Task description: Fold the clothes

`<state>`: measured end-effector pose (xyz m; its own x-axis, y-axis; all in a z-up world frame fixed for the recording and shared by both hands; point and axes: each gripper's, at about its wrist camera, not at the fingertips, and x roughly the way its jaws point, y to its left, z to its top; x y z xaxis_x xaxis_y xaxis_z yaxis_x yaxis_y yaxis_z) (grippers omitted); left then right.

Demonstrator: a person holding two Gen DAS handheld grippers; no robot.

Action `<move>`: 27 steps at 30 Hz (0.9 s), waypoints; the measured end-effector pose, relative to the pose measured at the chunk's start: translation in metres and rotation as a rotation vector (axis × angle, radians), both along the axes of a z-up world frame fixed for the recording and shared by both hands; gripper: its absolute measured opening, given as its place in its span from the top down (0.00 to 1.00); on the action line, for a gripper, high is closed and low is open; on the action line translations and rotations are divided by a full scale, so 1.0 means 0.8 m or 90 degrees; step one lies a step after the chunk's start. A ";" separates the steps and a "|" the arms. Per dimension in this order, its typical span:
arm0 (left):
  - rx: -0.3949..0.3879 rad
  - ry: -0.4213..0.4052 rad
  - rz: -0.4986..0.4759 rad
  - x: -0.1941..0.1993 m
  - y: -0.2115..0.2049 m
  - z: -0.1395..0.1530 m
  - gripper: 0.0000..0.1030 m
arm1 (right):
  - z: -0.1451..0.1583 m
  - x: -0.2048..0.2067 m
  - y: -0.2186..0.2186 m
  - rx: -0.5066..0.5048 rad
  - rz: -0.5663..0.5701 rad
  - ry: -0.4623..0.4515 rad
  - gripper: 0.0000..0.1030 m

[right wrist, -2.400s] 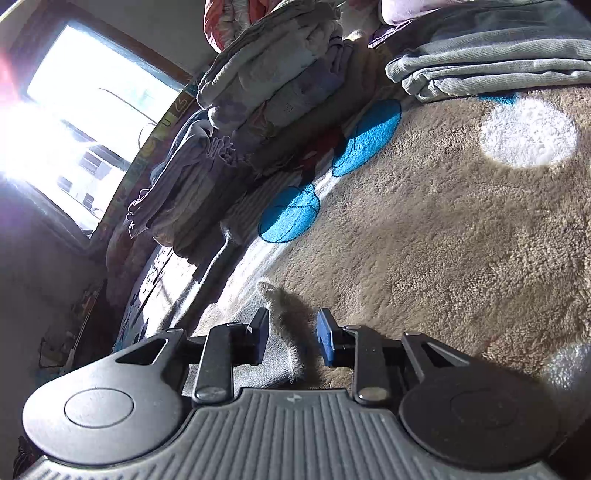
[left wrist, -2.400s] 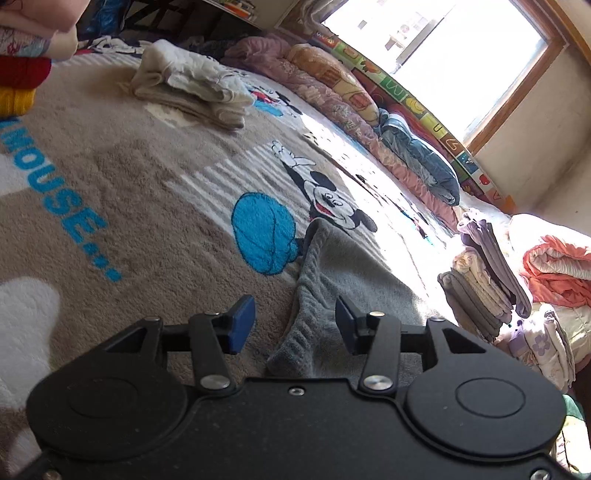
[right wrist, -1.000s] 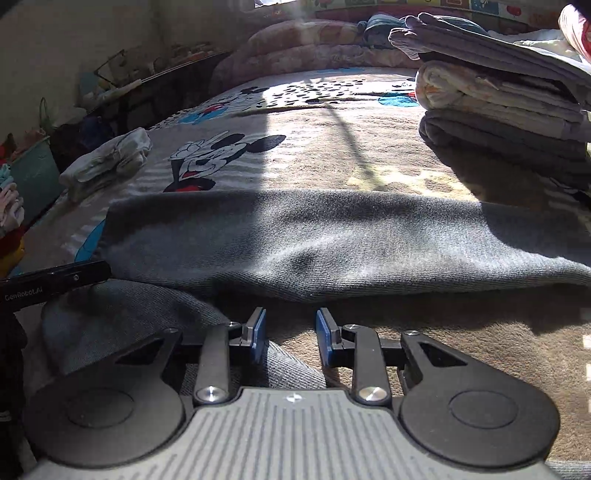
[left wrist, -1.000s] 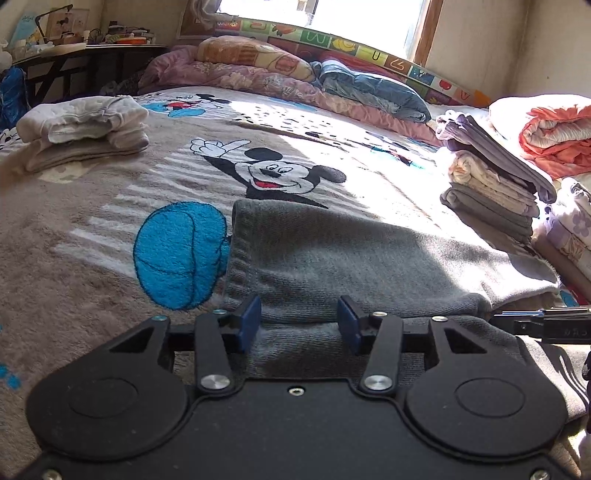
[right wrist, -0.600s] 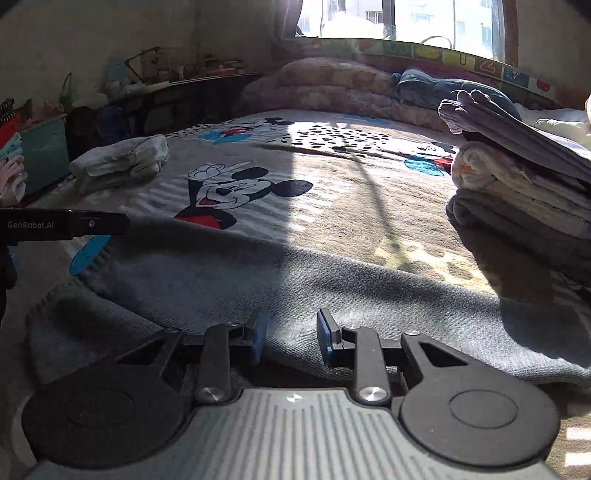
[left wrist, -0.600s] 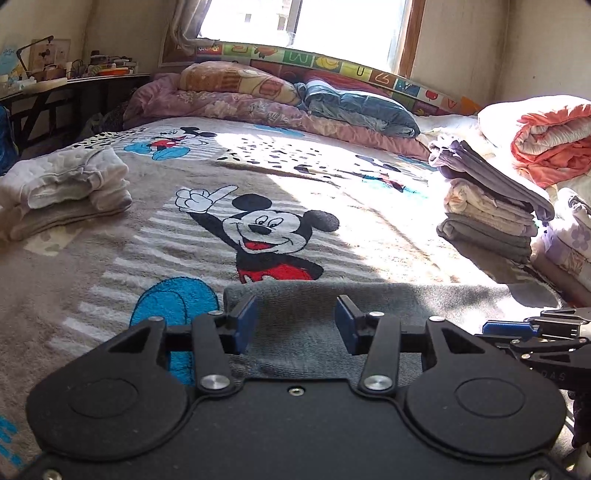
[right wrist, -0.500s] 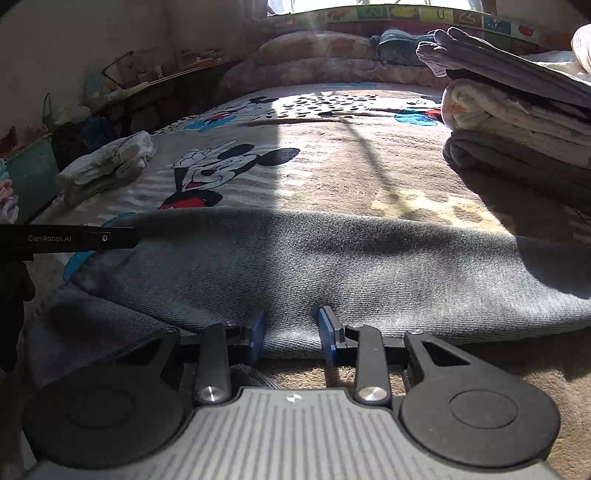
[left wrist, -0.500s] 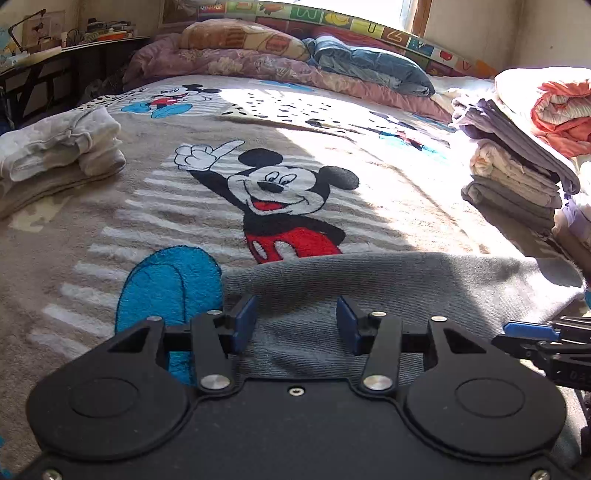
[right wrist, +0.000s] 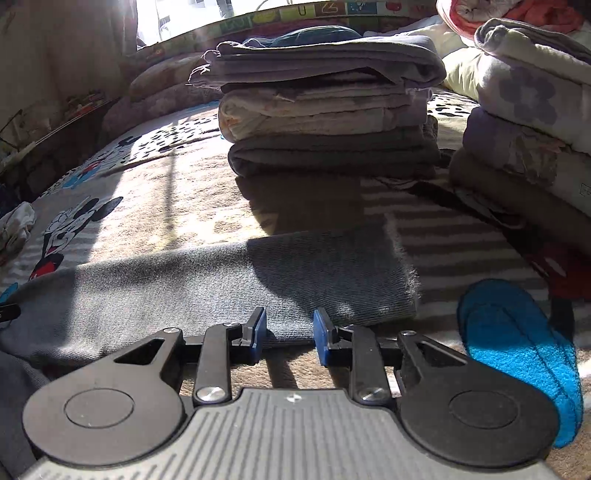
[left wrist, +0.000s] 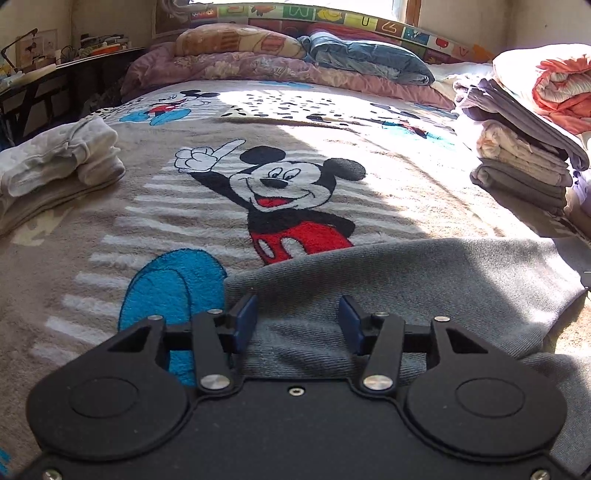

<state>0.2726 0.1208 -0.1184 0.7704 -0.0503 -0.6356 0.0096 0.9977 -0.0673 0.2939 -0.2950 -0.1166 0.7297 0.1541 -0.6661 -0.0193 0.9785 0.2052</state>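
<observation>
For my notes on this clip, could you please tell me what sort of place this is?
Most likely a bedroom at home. The work surface is a bed with a cartoon blanket, rolled quilts lie under the window, and stacks of folded clothes sit beside the grey garment.

Letters U and Z on windowsill panels (left wrist: 351,20)

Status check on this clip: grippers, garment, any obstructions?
Left gripper open, over grey garment. Right gripper open at its near folded edge. Garment flat on blanket. Folded stack behind, not touching; nothing blocking.
</observation>
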 end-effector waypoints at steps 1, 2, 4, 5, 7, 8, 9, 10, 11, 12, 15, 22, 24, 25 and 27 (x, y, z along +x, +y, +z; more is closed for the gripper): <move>-0.001 0.000 0.000 0.000 0.000 0.000 0.51 | -0.002 -0.001 -0.013 -0.001 -0.020 0.004 0.75; -0.001 0.000 0.000 0.000 0.000 0.000 0.51 | -0.004 -0.003 -0.027 -0.002 -0.041 0.008 0.73; -0.002 0.000 0.000 0.000 0.000 0.000 0.51 | -0.005 -0.007 -0.045 -0.029 -0.091 0.013 0.67; -0.002 0.000 -0.001 0.000 0.000 0.000 0.51 | -0.006 -0.008 -0.054 -0.023 -0.102 0.016 0.67; -0.004 -0.002 -0.001 -0.001 0.001 0.001 0.51 | -0.004 -0.017 -0.067 -0.014 -0.109 0.016 0.67; -0.009 -0.007 0.001 -0.005 0.002 0.005 0.51 | 0.000 -0.023 -0.068 -0.025 -0.103 0.015 0.66; -0.014 -0.012 0.003 -0.009 0.003 0.009 0.51 | 0.004 -0.029 -0.067 -0.034 -0.094 0.013 0.66; -0.019 -0.017 0.005 -0.012 0.005 0.012 0.51 | 0.011 -0.039 -0.064 -0.040 -0.080 0.004 0.66; -0.024 -0.022 0.007 -0.016 0.006 0.016 0.51 | 0.019 -0.049 -0.061 -0.045 -0.065 -0.005 0.66; -0.027 -0.029 0.010 -0.020 0.007 0.021 0.51 | 0.027 -0.059 -0.059 -0.051 -0.051 -0.014 0.65; -0.035 -0.056 0.016 -0.047 0.012 0.042 0.51 | 0.057 -0.091 -0.046 -0.072 0.001 -0.054 0.63; 0.026 -0.117 0.027 -0.137 0.029 0.094 0.51 | 0.122 -0.174 -0.011 -0.151 0.149 -0.154 0.59; 0.079 -0.121 -0.002 -0.158 0.025 0.095 0.51 | 0.128 -0.196 0.000 -0.192 0.196 -0.166 0.59; 0.110 -0.119 -0.023 -0.167 0.021 0.092 0.51 | 0.126 -0.207 0.006 -0.220 0.223 -0.162 0.59; 0.171 -0.114 -0.064 -0.185 0.013 0.087 0.51 | 0.121 -0.223 0.016 -0.259 0.259 -0.157 0.59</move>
<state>0.1245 0.1313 -0.0489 0.8704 0.0192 -0.4920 0.0970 0.9730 0.2095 0.1153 -0.2825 -0.0196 0.8059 0.2219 -0.5489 -0.4061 0.8818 -0.2399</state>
